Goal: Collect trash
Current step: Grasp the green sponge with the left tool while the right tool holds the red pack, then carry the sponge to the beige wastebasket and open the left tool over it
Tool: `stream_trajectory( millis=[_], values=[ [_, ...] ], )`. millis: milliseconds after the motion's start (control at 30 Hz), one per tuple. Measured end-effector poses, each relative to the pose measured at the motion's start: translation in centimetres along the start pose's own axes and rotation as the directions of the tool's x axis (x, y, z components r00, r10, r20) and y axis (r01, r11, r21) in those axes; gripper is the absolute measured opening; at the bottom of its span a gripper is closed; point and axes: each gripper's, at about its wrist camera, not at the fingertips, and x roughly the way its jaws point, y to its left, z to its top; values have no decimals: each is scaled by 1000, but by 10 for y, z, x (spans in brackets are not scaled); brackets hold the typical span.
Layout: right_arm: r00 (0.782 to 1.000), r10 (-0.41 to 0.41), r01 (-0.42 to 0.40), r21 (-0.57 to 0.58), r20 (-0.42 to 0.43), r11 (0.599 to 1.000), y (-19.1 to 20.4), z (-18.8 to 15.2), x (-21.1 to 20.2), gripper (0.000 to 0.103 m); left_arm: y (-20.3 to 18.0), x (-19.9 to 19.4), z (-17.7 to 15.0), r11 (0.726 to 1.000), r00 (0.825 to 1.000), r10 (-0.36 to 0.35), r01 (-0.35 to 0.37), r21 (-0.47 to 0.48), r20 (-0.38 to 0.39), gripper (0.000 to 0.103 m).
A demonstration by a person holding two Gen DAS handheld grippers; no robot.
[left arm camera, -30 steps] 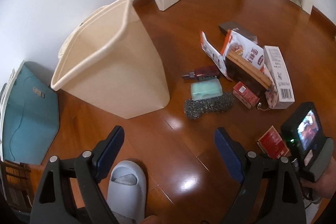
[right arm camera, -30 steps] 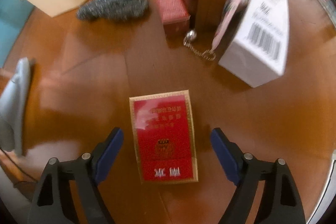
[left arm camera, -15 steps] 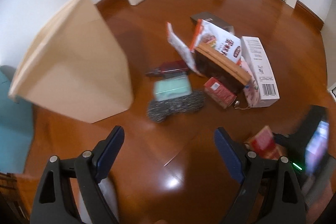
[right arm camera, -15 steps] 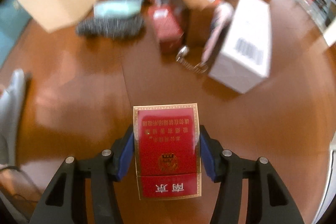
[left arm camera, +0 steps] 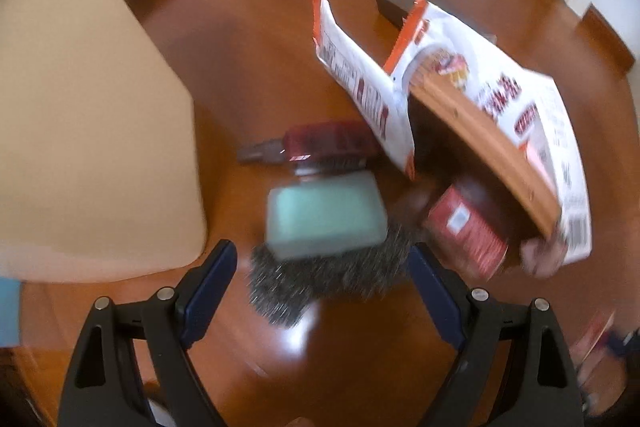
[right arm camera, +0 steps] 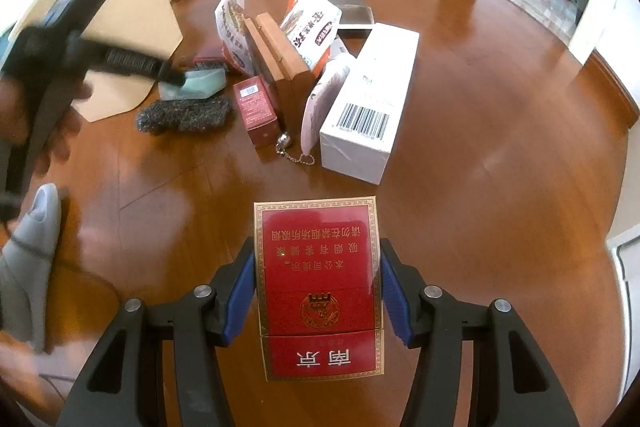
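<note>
The right claw (right arm camera: 317, 289) grips the red cigarette pack (right arm camera: 320, 291) between its pads, while the left claw (left arm camera: 322, 293) hangs open above the steel wool (left arm camera: 328, 279).

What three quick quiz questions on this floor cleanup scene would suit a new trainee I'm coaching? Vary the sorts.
1. True or false: the right tool grips the red cigarette pack.
2. What lies on the steel wool? A) green sponge B) white box
3. Fill in: the left tool is ____.

Key: 1 true; 2 A; 3 open
</note>
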Motion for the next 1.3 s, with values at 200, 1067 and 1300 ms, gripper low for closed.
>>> stream_trajectory(
  millis=[200, 1067, 1300],
  values=[
    [1000, -12, 12, 15, 9, 1000, -2, 4, 11, 59, -2, 41, 23, 999, 996, -24, 22, -27, -83, 88],
    [987, -61, 70, -52, 147, 996, 17, 70, -93, 60, 23, -156, 25, 995, 969, -17, 40, -89, 245, 81],
    [976, -43, 70, -125, 212, 990, 52, 101, -154, 60, 111, -210, 54, 963, 931, 180, -101, -250, 319, 81]
  ],
)
